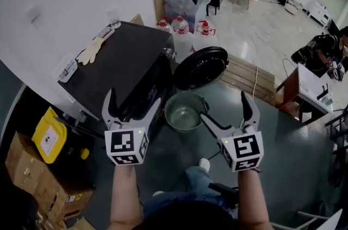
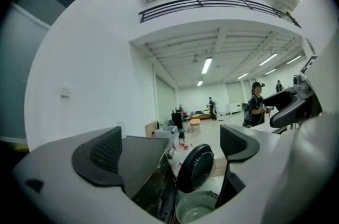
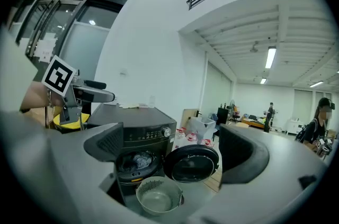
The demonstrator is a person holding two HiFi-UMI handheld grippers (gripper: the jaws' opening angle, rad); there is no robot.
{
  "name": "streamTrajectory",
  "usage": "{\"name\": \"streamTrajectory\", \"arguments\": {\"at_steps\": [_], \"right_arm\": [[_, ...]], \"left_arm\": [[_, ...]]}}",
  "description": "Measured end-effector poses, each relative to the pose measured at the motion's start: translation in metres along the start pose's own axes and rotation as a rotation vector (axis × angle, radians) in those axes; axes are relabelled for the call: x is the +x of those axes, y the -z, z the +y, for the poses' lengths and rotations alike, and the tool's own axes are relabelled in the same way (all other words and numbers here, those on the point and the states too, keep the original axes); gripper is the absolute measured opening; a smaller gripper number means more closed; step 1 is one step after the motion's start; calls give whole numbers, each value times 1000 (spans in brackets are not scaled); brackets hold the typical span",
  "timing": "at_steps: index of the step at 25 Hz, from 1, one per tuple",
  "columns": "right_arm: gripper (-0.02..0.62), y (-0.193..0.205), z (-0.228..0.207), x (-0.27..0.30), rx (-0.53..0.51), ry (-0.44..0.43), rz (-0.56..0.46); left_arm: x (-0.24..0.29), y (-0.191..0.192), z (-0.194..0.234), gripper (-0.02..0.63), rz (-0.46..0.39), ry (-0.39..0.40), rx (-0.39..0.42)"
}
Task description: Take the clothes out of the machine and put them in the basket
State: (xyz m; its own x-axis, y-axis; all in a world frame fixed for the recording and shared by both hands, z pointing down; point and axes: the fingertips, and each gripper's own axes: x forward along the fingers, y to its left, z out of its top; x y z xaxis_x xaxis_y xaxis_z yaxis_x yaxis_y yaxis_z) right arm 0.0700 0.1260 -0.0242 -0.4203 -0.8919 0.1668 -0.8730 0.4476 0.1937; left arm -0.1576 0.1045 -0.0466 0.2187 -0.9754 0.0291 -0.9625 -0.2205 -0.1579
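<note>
A dark washing machine point(image 1: 117, 63) stands against the white wall, its round door point(image 1: 201, 67) swung open to the right. In the right gripper view clothes point(image 3: 139, 161) lie inside the drum behind the open door point(image 3: 191, 162). A grey-green perforated basket point(image 1: 184, 112) sits empty on the floor in front of the machine; the basket point(image 3: 158, 195) shows low in the right gripper view too. My left gripper point(image 1: 133, 106) hovers open above the machine's front. My right gripper point(image 1: 225, 107) hangs open just right of the basket. Neither holds anything.
Water jugs point(image 1: 182, 28) and a clear bin point(image 1: 186, 1) stand behind the machine. A yellow canister point(image 1: 50, 135) and cardboard boxes point(image 1: 38, 180) sit at the left. Gloves point(image 1: 91, 50) lie on the machine's top. A wooden pallet point(image 1: 247, 76) and a desk point(image 1: 307, 87) are to the right; people stand far off.
</note>
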Motion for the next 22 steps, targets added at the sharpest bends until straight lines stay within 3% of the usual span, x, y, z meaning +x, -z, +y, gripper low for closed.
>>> {"name": "streamTrajectory", "arguments": {"at_steps": [10,22], "right_arm": [[551,17,-94,55,-23,-138,-8],[551,48,-122,101,27,-188,23]], "left_arm": [[81,-5,-52,566,34,-116,15],[121,28,-73,566,129,-136,30]]}}
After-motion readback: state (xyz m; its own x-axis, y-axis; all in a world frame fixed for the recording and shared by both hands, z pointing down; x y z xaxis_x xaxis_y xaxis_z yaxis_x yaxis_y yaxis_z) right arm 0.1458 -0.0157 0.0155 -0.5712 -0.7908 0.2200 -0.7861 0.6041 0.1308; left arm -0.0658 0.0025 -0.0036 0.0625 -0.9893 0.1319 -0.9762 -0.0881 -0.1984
